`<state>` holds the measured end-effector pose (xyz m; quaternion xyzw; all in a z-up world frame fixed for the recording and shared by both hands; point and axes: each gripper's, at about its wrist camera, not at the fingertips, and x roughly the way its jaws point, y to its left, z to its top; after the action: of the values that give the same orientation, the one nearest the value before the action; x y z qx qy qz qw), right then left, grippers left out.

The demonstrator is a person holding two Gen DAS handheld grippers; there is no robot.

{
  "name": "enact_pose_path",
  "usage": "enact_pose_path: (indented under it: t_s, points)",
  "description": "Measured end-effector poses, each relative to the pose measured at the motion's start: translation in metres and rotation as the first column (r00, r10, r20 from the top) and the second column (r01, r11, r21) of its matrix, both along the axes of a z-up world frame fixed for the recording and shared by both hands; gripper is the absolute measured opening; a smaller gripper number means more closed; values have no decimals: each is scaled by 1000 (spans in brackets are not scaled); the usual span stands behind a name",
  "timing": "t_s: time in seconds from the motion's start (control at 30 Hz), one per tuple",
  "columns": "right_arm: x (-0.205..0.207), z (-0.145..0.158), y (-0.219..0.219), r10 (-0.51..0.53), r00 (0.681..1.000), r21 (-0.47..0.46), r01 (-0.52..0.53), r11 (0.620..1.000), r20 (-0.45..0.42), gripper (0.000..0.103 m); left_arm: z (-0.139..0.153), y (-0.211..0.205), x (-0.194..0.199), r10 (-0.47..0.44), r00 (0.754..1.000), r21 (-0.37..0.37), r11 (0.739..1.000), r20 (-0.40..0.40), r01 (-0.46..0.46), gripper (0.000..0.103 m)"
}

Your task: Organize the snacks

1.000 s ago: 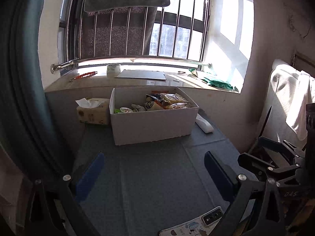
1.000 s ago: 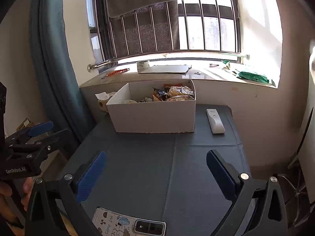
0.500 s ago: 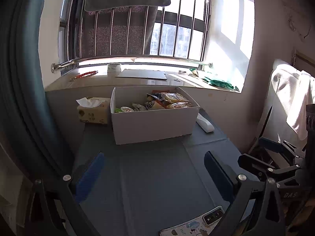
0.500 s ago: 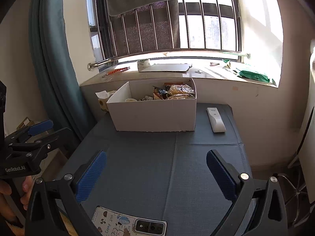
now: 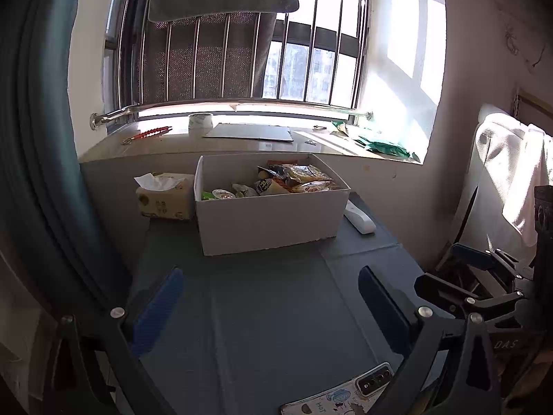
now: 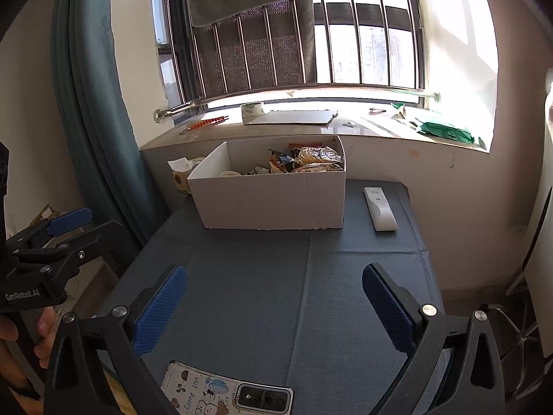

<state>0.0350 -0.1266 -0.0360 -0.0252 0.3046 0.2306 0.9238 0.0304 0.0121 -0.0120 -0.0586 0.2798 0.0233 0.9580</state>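
Now we see the snacks [image 5: 293, 181], crinkly foil packets and small round cups, piled in a matte white cardboard box [image 5: 269, 221] at the far end of the table [image 5: 269, 311], which wears a dark woven cloth. Beside the box lie a soft tissue pack [image 5: 164, 197] and a slim white remote [image 6: 379, 208]. Our left hand-held gripper [image 5: 271, 306] and right hand-held gripper [image 6: 274, 306] both gape wide, ribbed blue pads empty, over a glossy cartoon phone case [image 6: 207, 392].
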Motion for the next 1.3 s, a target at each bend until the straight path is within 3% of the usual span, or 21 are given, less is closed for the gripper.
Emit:
enact_pose_path:
  t_s: [1.3]
  points:
    - [-2, -1, 3, 5, 1000, -8, -5, 1000, 1, 103, -1, 0, -1, -3, 1000, 0, 1000, -1, 3, 103]
